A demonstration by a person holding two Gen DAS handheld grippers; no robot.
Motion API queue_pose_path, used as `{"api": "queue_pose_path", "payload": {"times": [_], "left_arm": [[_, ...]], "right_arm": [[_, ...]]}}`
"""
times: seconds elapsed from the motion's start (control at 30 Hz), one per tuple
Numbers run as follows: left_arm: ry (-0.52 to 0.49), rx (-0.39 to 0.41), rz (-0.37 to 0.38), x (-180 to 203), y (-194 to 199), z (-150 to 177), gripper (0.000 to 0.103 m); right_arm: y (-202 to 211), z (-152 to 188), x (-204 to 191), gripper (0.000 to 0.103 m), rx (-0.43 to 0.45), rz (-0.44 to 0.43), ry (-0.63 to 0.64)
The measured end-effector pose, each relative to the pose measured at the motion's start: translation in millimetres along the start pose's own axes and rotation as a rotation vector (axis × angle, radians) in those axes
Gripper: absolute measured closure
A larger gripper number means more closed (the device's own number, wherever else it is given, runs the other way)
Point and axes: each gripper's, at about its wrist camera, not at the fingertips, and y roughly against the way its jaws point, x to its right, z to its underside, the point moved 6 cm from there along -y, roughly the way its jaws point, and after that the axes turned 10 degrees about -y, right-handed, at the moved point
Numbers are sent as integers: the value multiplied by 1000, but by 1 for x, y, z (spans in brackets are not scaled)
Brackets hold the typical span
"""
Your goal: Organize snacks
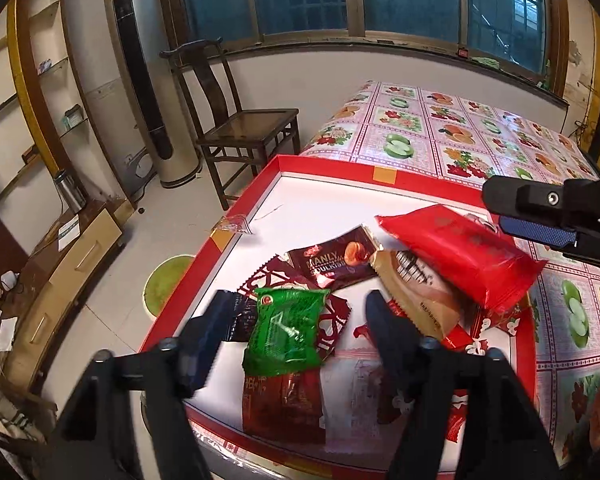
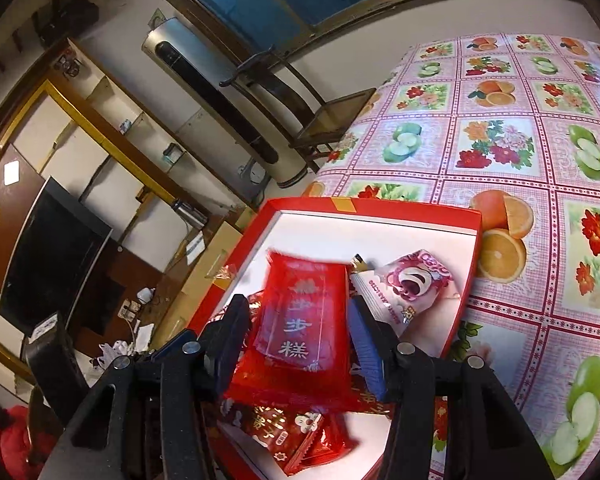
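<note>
The left gripper jaws are spread wide around a green foil snack packet, not closed on it. The right gripper jaws clamp a red translucent cake wrapper above the shallow red-rimmed white tray. The tray sits on the fruit-patterned bench.

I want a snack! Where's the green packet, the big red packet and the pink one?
green packet (image 1: pixel 286 330), left wrist view, middle of wrapper.
big red packet (image 2: pixel 300 320), right wrist view, printed front.
pink packet (image 2: pixel 410 282), right wrist view, its picture.
</note>
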Motion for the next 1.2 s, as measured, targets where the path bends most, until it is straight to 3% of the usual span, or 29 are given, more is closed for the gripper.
{"api": "queue_pose_path", "payload": {"times": [0.03,0.13,0.23,0.5,0.57,0.67,0.73,0.87,0.97,1.2], "left_arm": [[0,19,-12,1,4,-2,16],[5,56,-23,4,16,-6,15],[8,27,-19,16,21,-9,10],[-21,49,21,73,46,-13,9],[-40,72,-20,87,56,-14,9],[-64,103,-143,100,70,-14,2],[-83,122,-161,107,77,-12,2],[-68,141,-83,119,89,-8,2],[-81,145,-77,125,93,-8,2],[-65,131,-56,125,92,-7,2]], "right_arm": [[5,-2,1,44,15,-13,1],[24,-7,9,40,81,-3,10],[50,-8,24,40,148,26,33],[141,1,87,40,308,135,64],[166,6,101,37,348,142,68],[191,13,116,31,392,139,62],[194,16,120,31,394,144,63],[185,25,115,31,349,169,104],[173,32,108,31,309,176,148],[168,40,97,31,305,178,218]]}}
